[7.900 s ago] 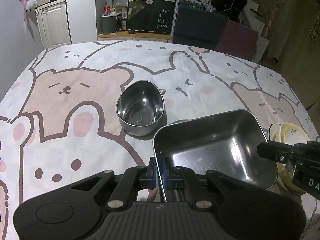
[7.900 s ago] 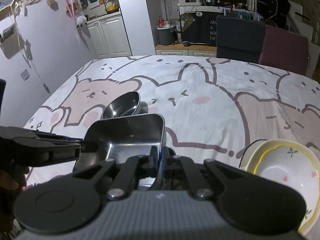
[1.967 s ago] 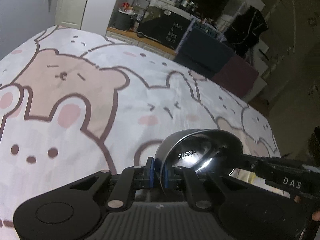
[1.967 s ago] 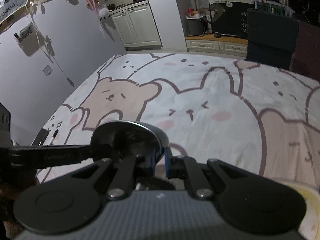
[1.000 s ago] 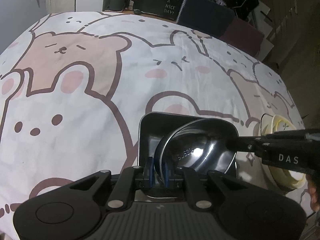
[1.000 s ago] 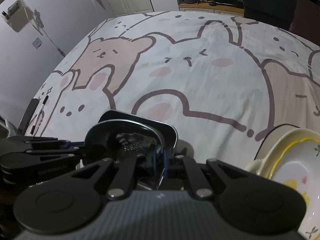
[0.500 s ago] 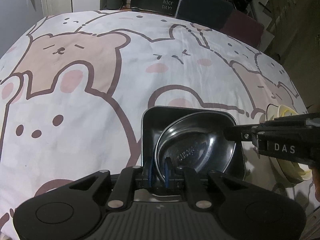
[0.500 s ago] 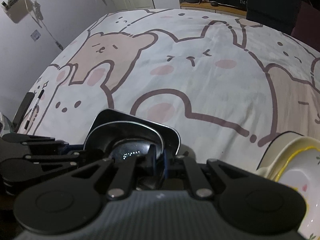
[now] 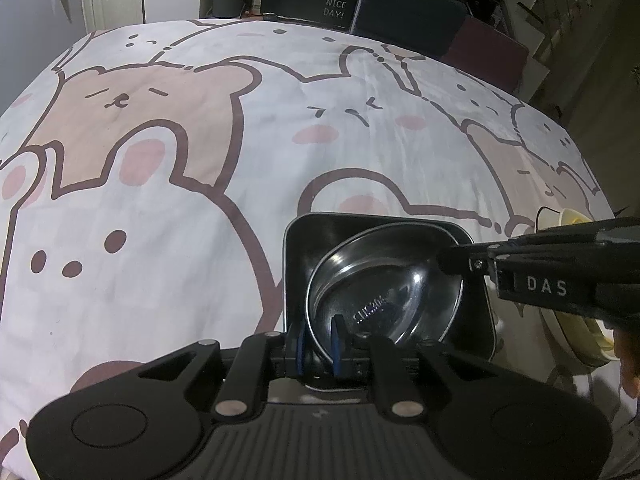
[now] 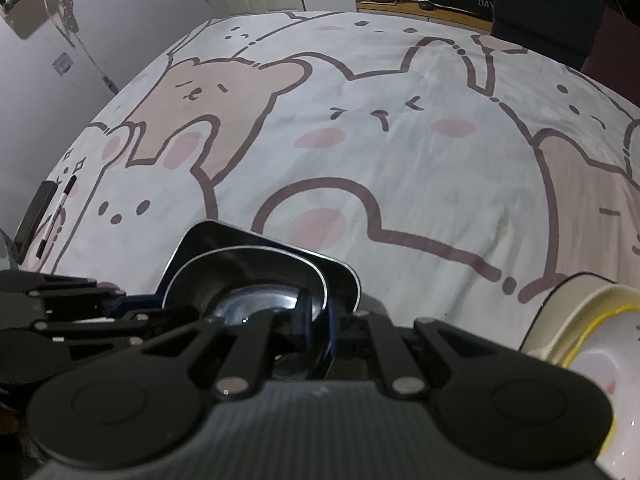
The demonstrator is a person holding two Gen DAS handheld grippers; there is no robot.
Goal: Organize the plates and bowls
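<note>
The left tool (image 9: 319, 336) straddles the near rim of the round steel bowl (image 9: 384, 292); its jaws are opening, with a sliver of space showing between the blue pads (image 9: 335, 338) and the rim. The right tool (image 10: 318, 320) has its pads pressed together on the same bowl's rim at the opposite side, entering the left wrist view from 3 o'clock. The bowl sits nested inside the square steel tray (image 9: 294, 264), which rests on the worktop's bear-print cloth (image 9: 180, 208). At 3 o'clock from the tray, just beside it, lies a cream dish with a yellow band (image 10: 588, 320). In the right wrist view, at 9 o'clock near the cloth's edge, lies a marker pen (image 10: 56, 216) beside a dark flat object.
</note>
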